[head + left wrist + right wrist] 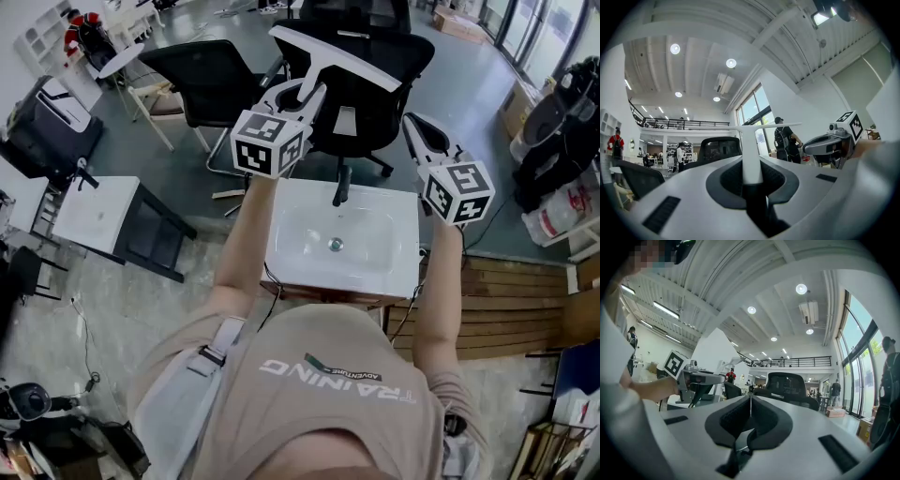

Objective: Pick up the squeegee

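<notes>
Squeegee (336,58) is held up over the sink (398,272), clamped by its handle in the left gripper (298,101). Handle runs straight out along the jaws, away from the person. Blade lies crosswise at the far end, left to right. Right gripper (422,131) is closed on nothing, to the right of the blade's right end and apart from it.

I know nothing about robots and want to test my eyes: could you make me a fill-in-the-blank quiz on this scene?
The white T-shaped squeegee is clamped in the ____ hand-held gripper. The right hand-held gripper, jaws shut, holds ____. Below them sits a white rectangular ____ with a black tap.
Missing words: left; nothing; sink.
</notes>
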Demonstrator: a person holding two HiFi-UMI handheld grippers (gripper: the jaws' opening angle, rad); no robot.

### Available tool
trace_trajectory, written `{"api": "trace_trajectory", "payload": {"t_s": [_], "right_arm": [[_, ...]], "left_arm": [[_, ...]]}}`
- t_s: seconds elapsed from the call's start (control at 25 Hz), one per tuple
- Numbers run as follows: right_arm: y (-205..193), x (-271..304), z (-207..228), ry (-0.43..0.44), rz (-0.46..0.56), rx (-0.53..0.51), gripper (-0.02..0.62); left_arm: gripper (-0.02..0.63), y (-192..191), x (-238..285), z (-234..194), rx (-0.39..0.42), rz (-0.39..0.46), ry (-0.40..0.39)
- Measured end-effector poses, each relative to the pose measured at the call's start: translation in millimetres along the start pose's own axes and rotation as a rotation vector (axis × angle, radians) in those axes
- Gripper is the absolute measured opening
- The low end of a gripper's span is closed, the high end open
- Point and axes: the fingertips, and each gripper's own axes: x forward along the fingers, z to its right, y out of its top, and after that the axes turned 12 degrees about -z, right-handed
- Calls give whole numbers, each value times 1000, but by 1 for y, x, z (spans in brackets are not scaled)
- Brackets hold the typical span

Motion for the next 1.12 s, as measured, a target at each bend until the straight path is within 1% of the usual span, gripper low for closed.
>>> {"api": "trace_trajectory", "payload": {"t_s": [0.24,0.4,0.56,0.88,1.12], "right_arm": [[-11,7,1,-12,-9,18,32],[-20,16,1,-13,-33,19,32],[-21,14,8,-22,-32,28,32],[-23,12,17,-25,-40,13,32],[-24,12,10,-7,-30,18,32]], "left_arm": [[60,-10,10,-3,-14,-5,-8],[60,-18,17,-7,-23,-16,-12],[61,-20,22,-7,-29,-18,-20],[61,-28,20,-13,-43,-28,-1],[60,-29,11,-16,-47,-32,17]]}}
